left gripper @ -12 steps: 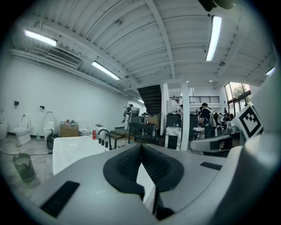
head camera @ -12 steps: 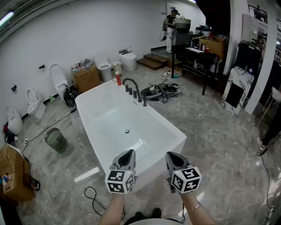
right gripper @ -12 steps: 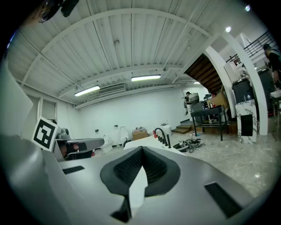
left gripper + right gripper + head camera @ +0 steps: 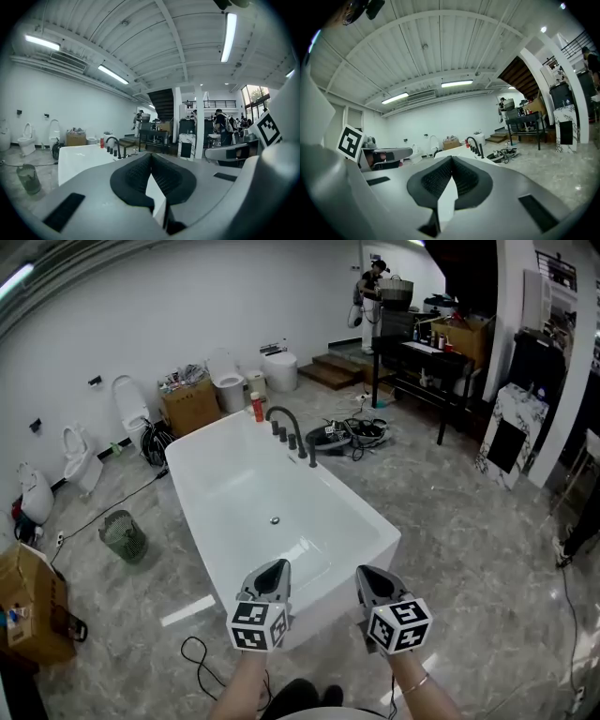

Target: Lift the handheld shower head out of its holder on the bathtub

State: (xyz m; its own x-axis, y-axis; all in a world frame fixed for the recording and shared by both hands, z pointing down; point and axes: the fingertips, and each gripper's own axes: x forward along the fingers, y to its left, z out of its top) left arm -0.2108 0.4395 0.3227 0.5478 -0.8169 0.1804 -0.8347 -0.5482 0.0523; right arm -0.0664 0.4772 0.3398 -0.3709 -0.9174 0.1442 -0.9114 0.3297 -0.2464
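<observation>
The white bathtub stands in the middle of the head view, its near end just beyond my grippers. On its far right rim is a black arched faucet with a row of black knobs. The slim black handheld shower head stands upright in its holder at the near end of that row. My left gripper and right gripper hover side by side before the tub's near end, far from the fittings, both shut and holding nothing. The faucet looks small and distant in both gripper views.
A red bottle stands on the tub's far corner. Toilets and a cardboard box line the left wall. A wire bin and a floor cable lie to the left, tangled cables to the right. A black table and a person are behind.
The whole scene has slid slightly to the right in the head view. Both grippers keep the same place and stay shut.
</observation>
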